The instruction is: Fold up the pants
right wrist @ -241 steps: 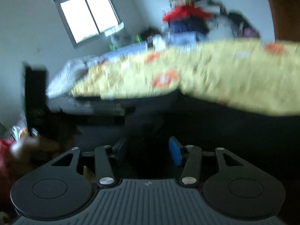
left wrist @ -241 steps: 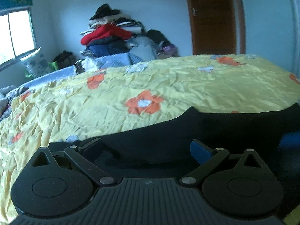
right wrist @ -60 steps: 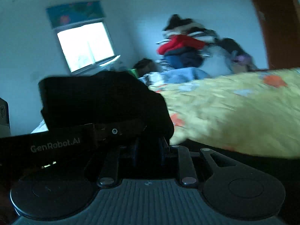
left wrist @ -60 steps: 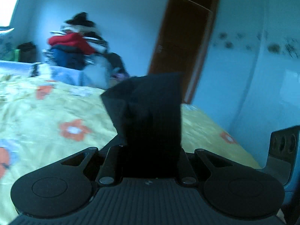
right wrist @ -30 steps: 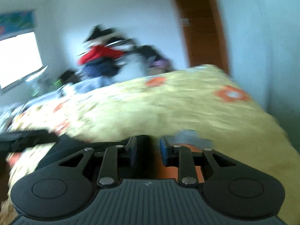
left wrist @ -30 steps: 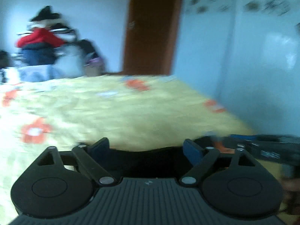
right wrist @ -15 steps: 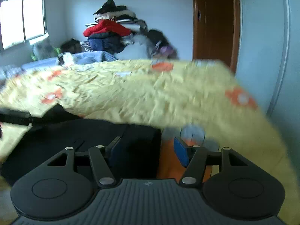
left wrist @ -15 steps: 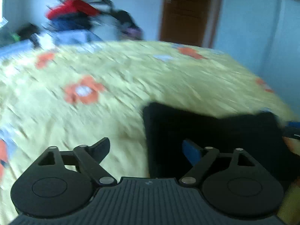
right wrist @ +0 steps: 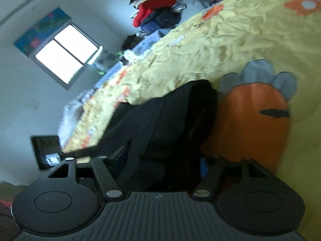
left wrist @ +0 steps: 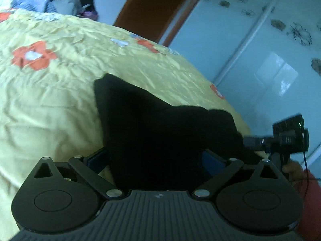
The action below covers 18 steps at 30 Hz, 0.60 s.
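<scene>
The black pants lie folded in a thick bundle on the yellow flowered bedspread near the bed's front right corner. My left gripper is open, its jaws wide on either side of the bundle's near edge. In the right wrist view the pants lie beside an orange carrot print. My right gripper is open around the bundle's right end. The right gripper also shows at the far right of the left wrist view.
A pile of clothes is stacked at the far side of the bed. A brown door and a pale wardrobe stand to the right. A window is on the left wall.
Both grippers have tilted and moved in over the pants; each now has the bundle between its open jaws. The fold of the bundle looks higher than half a second ago.
</scene>
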Each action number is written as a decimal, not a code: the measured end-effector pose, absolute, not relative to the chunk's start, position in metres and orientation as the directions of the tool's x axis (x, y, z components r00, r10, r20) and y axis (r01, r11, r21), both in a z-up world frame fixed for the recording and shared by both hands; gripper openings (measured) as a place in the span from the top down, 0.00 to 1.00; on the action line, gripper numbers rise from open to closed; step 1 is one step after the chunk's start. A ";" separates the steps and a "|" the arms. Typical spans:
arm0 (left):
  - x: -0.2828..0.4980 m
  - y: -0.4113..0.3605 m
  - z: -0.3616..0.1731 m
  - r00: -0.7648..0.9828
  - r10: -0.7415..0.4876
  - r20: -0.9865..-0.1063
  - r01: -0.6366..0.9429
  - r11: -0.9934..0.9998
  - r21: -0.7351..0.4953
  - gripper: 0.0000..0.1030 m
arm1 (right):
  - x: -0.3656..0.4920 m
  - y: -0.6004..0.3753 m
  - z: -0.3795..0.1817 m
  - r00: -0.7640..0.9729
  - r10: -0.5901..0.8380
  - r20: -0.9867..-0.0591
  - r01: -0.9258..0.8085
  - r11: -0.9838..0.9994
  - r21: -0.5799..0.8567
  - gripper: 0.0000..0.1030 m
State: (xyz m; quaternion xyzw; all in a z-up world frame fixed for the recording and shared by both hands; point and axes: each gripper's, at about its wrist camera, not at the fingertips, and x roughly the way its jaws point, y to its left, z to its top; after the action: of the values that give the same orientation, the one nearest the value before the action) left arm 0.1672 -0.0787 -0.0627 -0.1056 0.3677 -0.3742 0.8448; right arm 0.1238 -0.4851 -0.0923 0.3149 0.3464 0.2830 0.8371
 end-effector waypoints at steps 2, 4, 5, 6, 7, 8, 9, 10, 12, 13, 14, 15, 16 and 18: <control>0.166 -0.092 -0.060 0.451 -0.701 -0.552 0.560 0.704 -0.437 0.06 | 0.132 -0.480 -0.094 0.601 0.708 -0.370 -0.268 0.615 0.741 0.28; 0.158 -0.095 -0.055 0.470 -0.681 -0.562 0.545 0.724 -0.422 0.15 | 0.139 -0.472 -0.092 0.613 0.690 -0.385 -0.255 0.634 0.730 0.28; 0.158 -0.096 -0.054 0.489 -0.656 -0.575 0.528 0.747 -0.404 0.35 | 0.142 -0.466 -0.091 0.620 0.678 -0.395 -0.247 0.647 0.722 0.28; 0.157 -0.095 -0.053 0.509 -0.629 -0.588 0.512 0.770 -0.380 0.57 | 0.142 -0.463 -0.091 0.627 0.669 -0.399 -0.243 0.655 0.716 0.32; 0.156 -0.094 -0.053 0.522 -0.610 -0.596 0.503 0.785 -0.362 0.60 | 0.142 -0.459 -0.091 0.632 0.658 -0.408 -0.235 0.665 0.709 0.39; 0.156 -0.089 -0.053 0.524 -0.615 -0.589 0.496 0.783 -0.376 0.70 | 0.141 -0.454 -0.092 0.640 0.640 -0.426 -0.218 0.683 0.697 0.56; 0.155 -0.083 -0.053 0.527 -0.627 -0.574 0.488 0.776 -0.399 0.77 | 0.139 -0.451 -0.092 0.651 0.615 -0.445 -0.196 0.703 0.684 0.61; 0.153 -0.078 -0.052 0.530 -0.636 -0.561 0.483 0.770 -0.417 0.78 | 0.135 -0.450 -0.092 0.661 0.605 -0.444 -0.182 0.703 0.687 0.62; 0.145 -0.070 -0.045 0.550 -0.642 -0.534 0.492 0.766 -0.414 0.81 | 0.130 -0.449 -0.093 0.666 0.609 -0.431 -0.167 0.685 0.709 0.68; 0.141 -0.068 -0.041 0.563 -0.639 -0.524 0.500 0.769 -0.399 0.81 | 0.126 -0.448 -0.090 0.670 0.612 -0.421 -0.169 0.677 0.716 0.68; 0.136 -0.065 -0.035 0.579 -0.633 -0.514 0.509 0.773 -0.379 0.82 | 0.123 -0.444 -0.085 0.675 0.616 -0.406 -0.178 0.670 0.721 0.69; 0.133 -0.062 -0.029 0.593 -0.628 -0.504 0.513 0.777 -0.365 0.82 | 0.121 -0.440 -0.079 0.681 0.622 -0.386 -0.193 0.661 0.725 0.69; 0.130 -0.057 -0.024 0.607 -0.624 -0.493 0.514 0.781 -0.356 0.83 | 0.120 -0.436 -0.072 0.685 0.633 -0.361 -0.213 0.648 0.732 0.69; 0.129 -0.044 -0.010 0.641 -0.608 -0.469 0.507 0.794 -0.337 0.83 | 0.124 -0.427 -0.059 0.685 0.654 -0.321 -0.252 0.626 0.738 0.69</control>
State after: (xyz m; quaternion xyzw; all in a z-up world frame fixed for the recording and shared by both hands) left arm 0.1287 -0.0444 -0.0103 -0.0873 0.2900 -0.3090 0.9016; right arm 0.1241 -0.4267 -0.0586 0.3408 0.2946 0.2657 0.8523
